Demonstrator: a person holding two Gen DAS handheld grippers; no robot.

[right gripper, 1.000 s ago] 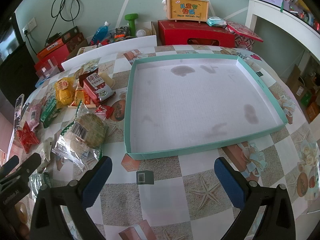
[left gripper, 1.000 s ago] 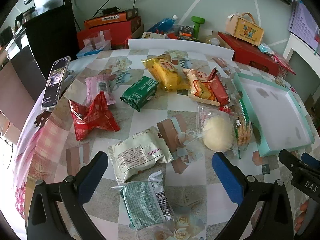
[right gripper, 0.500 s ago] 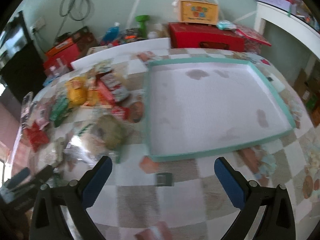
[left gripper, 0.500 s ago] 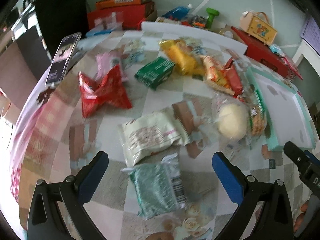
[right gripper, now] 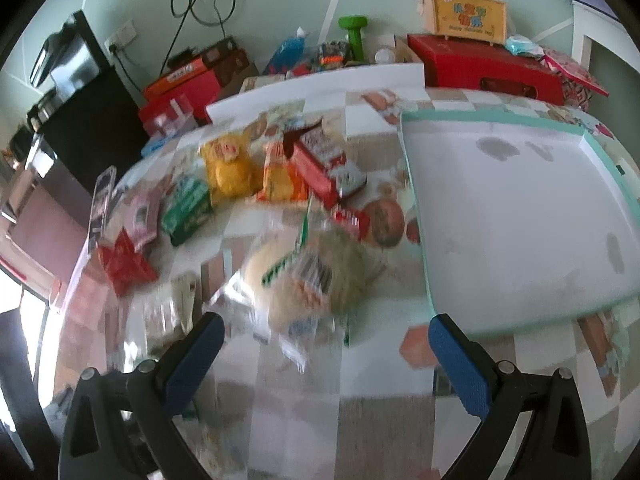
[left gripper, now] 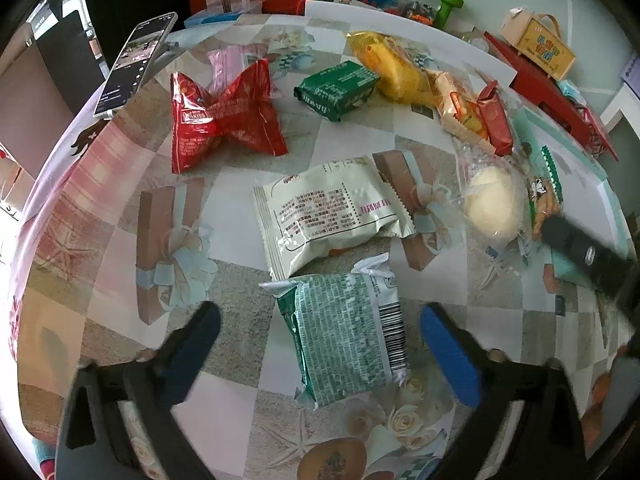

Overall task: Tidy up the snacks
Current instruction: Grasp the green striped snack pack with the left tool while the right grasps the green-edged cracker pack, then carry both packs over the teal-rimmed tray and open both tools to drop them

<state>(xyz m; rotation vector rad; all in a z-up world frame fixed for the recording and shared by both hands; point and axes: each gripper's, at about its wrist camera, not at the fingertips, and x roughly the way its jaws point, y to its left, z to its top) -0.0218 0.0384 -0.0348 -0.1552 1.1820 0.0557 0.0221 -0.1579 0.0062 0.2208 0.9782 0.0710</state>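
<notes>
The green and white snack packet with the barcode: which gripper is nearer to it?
Left. The left gripper straddles the green and white packet, jaws just closing, pads not touching. The right gripper is open over the clear-wrapped cakes, beside the tray.

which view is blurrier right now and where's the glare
Right wrist view: motion-smeared, worst on the clear bun bag and table near the claw; the tray stays fairly readable. Left wrist view: mostly sharp, barcode on the green packet legible; blown-out daylight at its left edge; both views bend at the rim.

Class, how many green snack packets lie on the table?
2: a dark green packet at the far side, and a green-and-white packet between the left gripper's fingers. Others may be hidden.
</notes>
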